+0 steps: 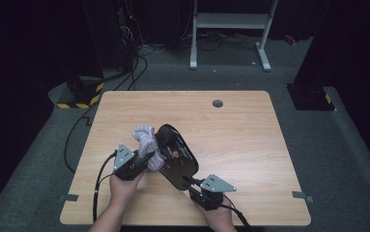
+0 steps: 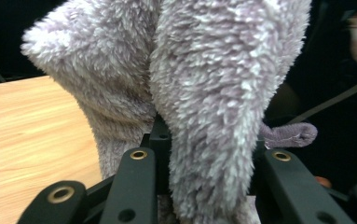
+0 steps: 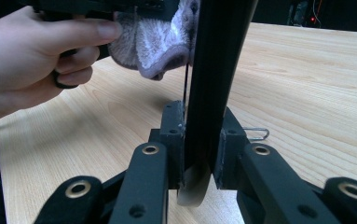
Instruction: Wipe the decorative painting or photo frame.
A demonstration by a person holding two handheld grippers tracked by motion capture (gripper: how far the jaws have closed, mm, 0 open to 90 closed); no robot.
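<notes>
left gripper [image 1: 146, 162] clamped tight on a fuzzy grey sock [image 1: 146, 140], right gripper [image 1: 192, 182] pinching the black bag's [image 1: 175, 157] edge, both over the wooden table [image 1: 240, 130]

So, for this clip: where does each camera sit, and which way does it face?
High view: above the person's side, looking forward and down at the table; both forearms enter from below.
Left gripper view: on the left gripper, looking along its jaws at the sock they clamp.
Right gripper view: on the right gripper, jaws clamping the black case; the left hand shows.
Shared: the sock.
</notes>
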